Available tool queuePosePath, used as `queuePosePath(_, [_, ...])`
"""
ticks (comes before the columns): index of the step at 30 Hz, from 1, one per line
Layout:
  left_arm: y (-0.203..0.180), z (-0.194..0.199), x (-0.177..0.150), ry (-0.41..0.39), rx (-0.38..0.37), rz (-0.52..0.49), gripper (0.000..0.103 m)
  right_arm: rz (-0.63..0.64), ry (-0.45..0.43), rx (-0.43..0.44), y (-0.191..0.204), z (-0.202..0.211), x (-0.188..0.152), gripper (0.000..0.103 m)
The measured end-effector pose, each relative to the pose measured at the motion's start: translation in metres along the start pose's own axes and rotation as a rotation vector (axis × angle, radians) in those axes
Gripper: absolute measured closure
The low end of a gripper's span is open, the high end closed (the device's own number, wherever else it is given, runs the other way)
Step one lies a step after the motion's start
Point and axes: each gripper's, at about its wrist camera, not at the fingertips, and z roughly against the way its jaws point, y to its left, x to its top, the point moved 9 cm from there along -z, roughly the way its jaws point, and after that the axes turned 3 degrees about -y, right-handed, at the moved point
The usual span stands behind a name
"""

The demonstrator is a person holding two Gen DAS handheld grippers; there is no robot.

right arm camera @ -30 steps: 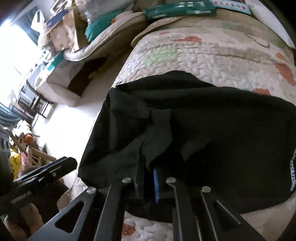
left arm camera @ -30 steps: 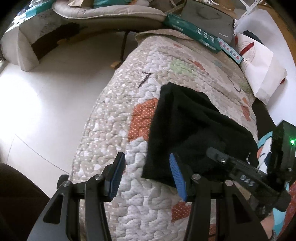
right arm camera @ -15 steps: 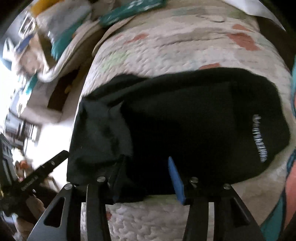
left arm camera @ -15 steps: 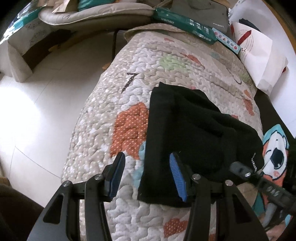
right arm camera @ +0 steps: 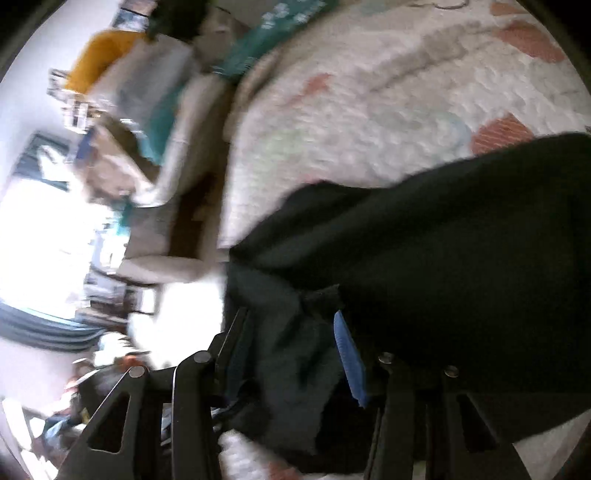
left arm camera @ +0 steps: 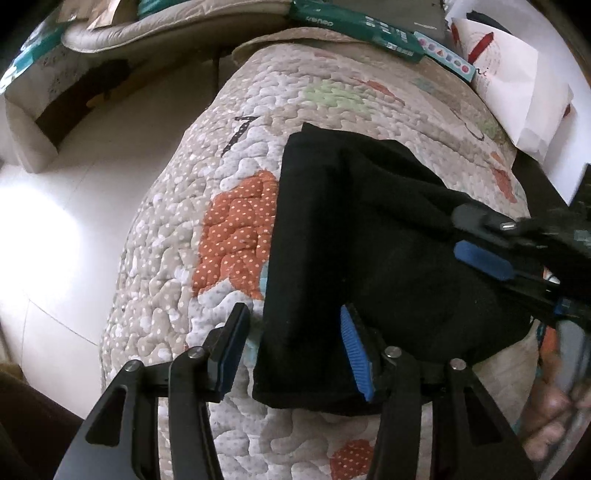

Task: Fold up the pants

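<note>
The black pants (left arm camera: 362, 251) lie folded into a compact bundle on the quilted bedspread (left arm camera: 229, 229). My left gripper (left arm camera: 291, 350) is open, its jaws straddling the bundle's near left corner just above the cloth. My right gripper (right arm camera: 291, 350) is open over the pants (right arm camera: 461, 266), with loose black cloth lying between its jaws; this view is blurred. The right gripper also shows in the left wrist view (left arm camera: 480, 240), hovering over the bundle's right side.
The bed edge drops to a white floor (left arm camera: 74, 206) on the left. Teal boxes (left arm camera: 354, 29) and a white paper bag (left arm camera: 517, 96) sit at the far end of the bed. A cushioned seat (left arm camera: 155, 33) stands beyond.
My right gripper has opened and let go of the pants fold, then swung across over the bundle. My left gripper stayed open and moved closer to the bundle's corner.
</note>
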Motion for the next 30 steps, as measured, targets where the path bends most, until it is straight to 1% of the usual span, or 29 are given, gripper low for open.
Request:
queuePosePath(1, [0.0, -0.001, -0.001, -0.002, 0.001, -0.002, 0.05, 0.012, -0.014, -0.05, -0.004, 0.0, 0.001, 0.057])
queuePosePath(2, [0.0, -0.002, 0.0, -0.002, 0.003, -0.002, 0.049, 0.038, -0.025, -0.144, -0.014, -0.001, 0.004, 0.057])
queuePosePath(3, [-0.001, -0.003, -0.001, -0.004, 0.002, -0.004, 0.048, 0.054, -0.025, -0.147, -0.016, -0.003, 0.003, 0.057])
queuePosePath(5, [-0.001, -0.003, 0.001, -0.002, 0.01, -0.011, 0.047, 0.036, -0.038, -0.125, -0.017, 0.002, 0.002, 0.057])
queuePosePath(7, [-0.003, -0.002, 0.003, 0.006, 0.01, -0.016, 0.047, 0.045, -0.061, -0.151, -0.015, 0.014, 0.004, 0.056])
queuePosePath(8, [-0.002, 0.0, 0.004, 0.011, 0.005, -0.012, 0.047, 0.082, -0.088, -0.197, -0.011, 0.025, 0.004, 0.055])
queuePosePath(9, [-0.001, 0.004, 0.005, 0.012, -0.002, 0.001, 0.047, 0.108, -0.102, -0.212, -0.007, 0.033, 0.004, 0.055])
queuePosePath(11, [0.001, 0.012, 0.009, -0.001, -0.015, 0.015, 0.047, 0.125, -0.126, -0.205, 0.0, 0.048, 0.001, 0.055])
queuePosePath(14, [0.005, 0.027, 0.018, -0.045, 0.003, 0.008, 0.047, 0.113, -0.133, -0.175, 0.008, 0.065, -0.014, 0.054])
queuePosePath(16, [0.008, 0.033, 0.022, -0.06, 0.005, 0.01, 0.047, 0.128, -0.09, -0.195, 0.008, 0.058, -0.036, 0.052])
queuePosePath(17, [0.009, 0.036, 0.022, -0.065, 0.005, 0.012, 0.047, 0.135, -0.07, -0.208, 0.008, 0.054, -0.042, 0.052])
queuePosePath(18, [0.01, 0.038, 0.023, -0.069, 0.008, 0.012, 0.047, 0.138, -0.039, -0.236, 0.001, 0.046, -0.053, 0.052])
queuePosePath(20, [0.012, 0.043, 0.021, -0.084, 0.025, -0.001, 0.047, 0.117, 0.006, -0.277, -0.014, 0.036, -0.064, 0.051])
queuePosePath(21, [0.011, 0.046, 0.021, -0.089, 0.03, -0.011, 0.047, 0.105, -0.004, -0.264, -0.016, 0.037, -0.064, 0.051])
queuePosePath(23, [0.009, 0.054, 0.019, -0.107, 0.04, -0.04, 0.047, 0.093, -0.018, -0.266, -0.016, 0.045, -0.06, 0.05])
queuePosePath(26, [0.004, 0.066, 0.02, -0.132, 0.051, -0.074, 0.047, 0.078, -0.075, -0.245, -0.016, 0.065, -0.054, 0.047])
queuePosePath(30, [-0.009, 0.083, 0.026, -0.177, 0.061, -0.13, 0.047, 0.013, -0.119, -0.228, -0.029, 0.087, -0.055, 0.046])
